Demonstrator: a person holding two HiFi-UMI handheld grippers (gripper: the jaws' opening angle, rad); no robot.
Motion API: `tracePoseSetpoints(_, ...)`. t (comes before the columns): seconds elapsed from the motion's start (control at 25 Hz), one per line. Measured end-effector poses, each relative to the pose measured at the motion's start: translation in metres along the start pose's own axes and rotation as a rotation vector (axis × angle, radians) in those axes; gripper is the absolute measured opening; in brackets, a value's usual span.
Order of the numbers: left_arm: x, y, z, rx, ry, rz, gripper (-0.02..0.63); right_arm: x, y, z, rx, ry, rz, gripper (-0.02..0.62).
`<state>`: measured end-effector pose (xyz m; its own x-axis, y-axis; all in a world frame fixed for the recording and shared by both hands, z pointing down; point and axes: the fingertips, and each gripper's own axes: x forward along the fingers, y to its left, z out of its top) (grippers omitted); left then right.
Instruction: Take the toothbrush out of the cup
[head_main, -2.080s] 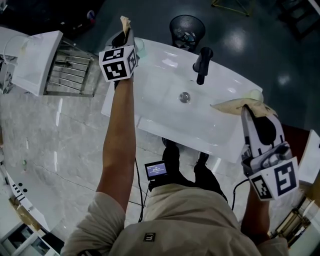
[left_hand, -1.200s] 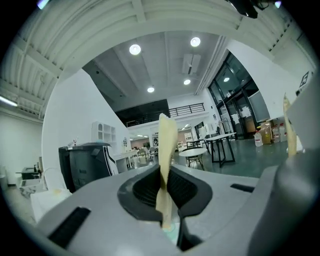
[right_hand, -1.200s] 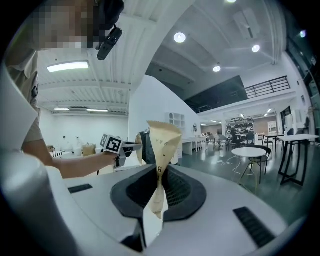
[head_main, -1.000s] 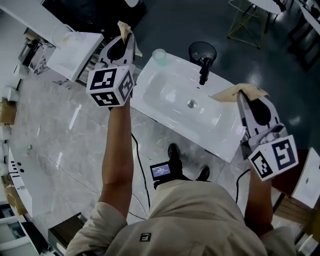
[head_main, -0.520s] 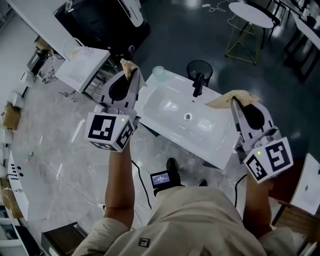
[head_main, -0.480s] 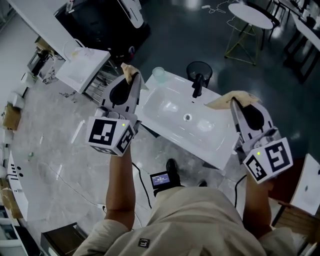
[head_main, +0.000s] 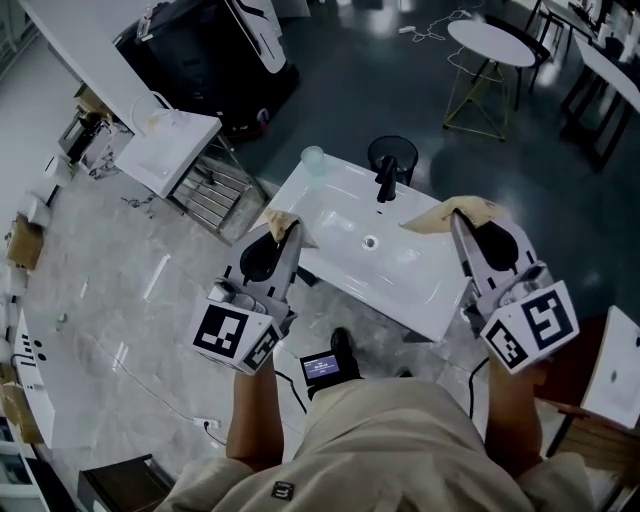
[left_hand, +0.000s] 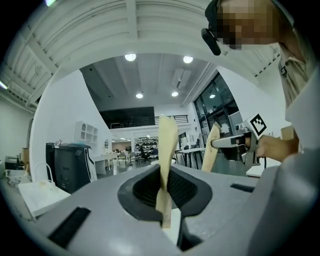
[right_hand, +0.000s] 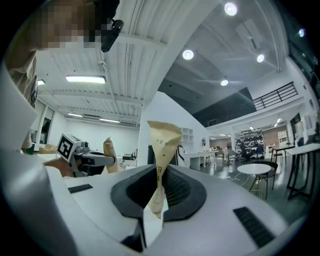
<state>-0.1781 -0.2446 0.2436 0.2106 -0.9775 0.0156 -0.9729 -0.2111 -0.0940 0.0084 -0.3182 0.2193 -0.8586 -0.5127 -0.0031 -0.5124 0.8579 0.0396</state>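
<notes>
In the head view a pale translucent cup (head_main: 313, 158) stands on the far left corner of the white sink basin (head_main: 340, 215); I cannot make out a toothbrush in it. My left gripper (head_main: 283, 225) hangs in the air over the basin's near left edge, well short of the cup. Its tan-wrapped jaws are pressed together with nothing between them (left_hand: 167, 145). Over the basin's right end, my right gripper (head_main: 440, 215) is also shut and holds nothing (right_hand: 162, 145). Both point level. Each gripper view shows the other gripper across from it.
A black faucet (head_main: 385, 178) rises at the basin's back edge, with a black mesh bin (head_main: 393, 155) behind it. A second white basin on a metal rack (head_main: 165, 150) stands to the left. A small screen (head_main: 320, 367) lies on the floor by the person's feet.
My left gripper has drawn back from beside the cup toward the person, down the picture. The right gripper rose a little. Both stayed shut, and the view has pulled back from the sink.
</notes>
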Motion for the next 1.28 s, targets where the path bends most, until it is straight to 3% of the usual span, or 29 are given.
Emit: tracePoseSetpoints(1.28, -0.013, 0.002, -0.010, -0.023, 0.012, 0.003, 0.026, -0.003, 0.012, -0.003, -0.027, 0.038, 0.007, 0.026)
